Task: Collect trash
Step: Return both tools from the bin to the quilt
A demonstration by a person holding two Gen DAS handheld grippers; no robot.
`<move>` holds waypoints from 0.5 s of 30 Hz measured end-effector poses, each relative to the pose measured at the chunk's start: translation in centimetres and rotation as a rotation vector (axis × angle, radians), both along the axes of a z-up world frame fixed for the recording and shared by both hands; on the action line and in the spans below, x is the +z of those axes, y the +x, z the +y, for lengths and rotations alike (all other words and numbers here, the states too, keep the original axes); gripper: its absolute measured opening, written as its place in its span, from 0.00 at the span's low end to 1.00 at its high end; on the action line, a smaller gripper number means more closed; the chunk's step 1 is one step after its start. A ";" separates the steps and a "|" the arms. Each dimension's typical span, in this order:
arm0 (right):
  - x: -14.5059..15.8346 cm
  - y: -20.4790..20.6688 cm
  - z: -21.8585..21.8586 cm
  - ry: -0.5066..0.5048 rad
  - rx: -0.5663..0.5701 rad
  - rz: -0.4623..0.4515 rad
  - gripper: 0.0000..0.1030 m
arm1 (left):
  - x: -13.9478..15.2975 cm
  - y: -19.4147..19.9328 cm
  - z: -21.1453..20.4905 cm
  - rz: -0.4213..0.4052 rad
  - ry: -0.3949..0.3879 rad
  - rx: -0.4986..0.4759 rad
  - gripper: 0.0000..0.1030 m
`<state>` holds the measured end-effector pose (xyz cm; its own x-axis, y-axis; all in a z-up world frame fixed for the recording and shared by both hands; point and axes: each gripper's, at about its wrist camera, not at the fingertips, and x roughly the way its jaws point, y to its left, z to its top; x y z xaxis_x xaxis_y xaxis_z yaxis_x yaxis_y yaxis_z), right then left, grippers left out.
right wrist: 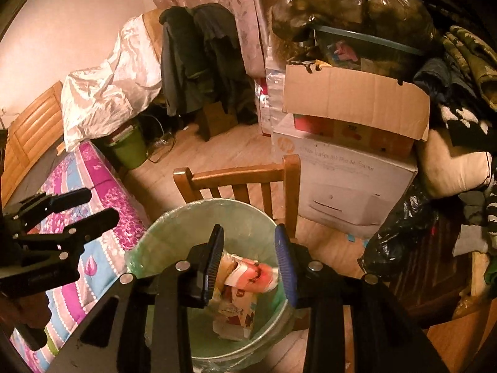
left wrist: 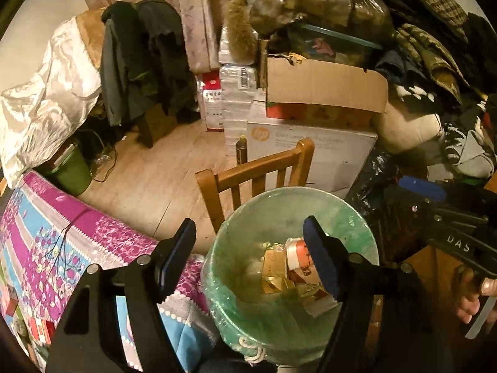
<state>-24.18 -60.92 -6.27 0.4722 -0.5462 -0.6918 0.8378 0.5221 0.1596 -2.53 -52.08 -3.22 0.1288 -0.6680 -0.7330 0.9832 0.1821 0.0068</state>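
A round bin [left wrist: 279, 191] lined with a pale green bag stands just in front of a wooden chair back. Crumpled paper trash [left wrist: 279, 267], with a red and white cup among wrappers, lies inside it. My left gripper [left wrist: 248, 227] hangs over the bin's left rim, jaws wide apart and holding nothing. The right gripper [left wrist: 413, 192] shows from the side at the right edge. In the right wrist view my right gripper [right wrist: 248, 230] stands open above the bin [right wrist: 161, 217]. The trash [right wrist: 248, 276] lies in the bin below its pads. The left gripper [right wrist: 101, 203] is at the left.
A wooden chair [right wrist: 236, 174] stands behind the bin. A bed with a purple floral cover [left wrist: 62, 233] runs along the left. Stacked boxes [left wrist: 310, 146], a black plastic bag [right wrist: 400, 233] and piled clothes crowd the right. A small green bin [left wrist: 71, 174] sits on the wooden floor.
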 end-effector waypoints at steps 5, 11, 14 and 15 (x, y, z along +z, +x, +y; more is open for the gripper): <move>1.1 0.7 1.6 -0.105 -0.020 -0.003 0.36 | -0.5 1.6 1.9 -0.007 -0.011 0.092 0.67; 2.8 1.6 4.5 -0.223 -0.016 -0.082 0.36 | -1.1 4.5 6.7 -0.102 -0.042 0.262 0.67; 3.1 2.9 6.8 -0.296 0.002 -0.102 0.36 | -1.2 6.6 10.0 -0.098 -0.055 0.348 0.67; 3.1 3.5 7.3 -0.307 0.016 -0.106 0.37 | -1.3 7.3 11.3 -0.098 -0.058 0.378 0.68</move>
<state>-20.68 -53.60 -3.17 0.5429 -0.7136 -0.4428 0.8163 0.5722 0.0785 4.75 -40.82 -4.53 0.4407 -0.6001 -0.6676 0.8421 0.5339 0.0760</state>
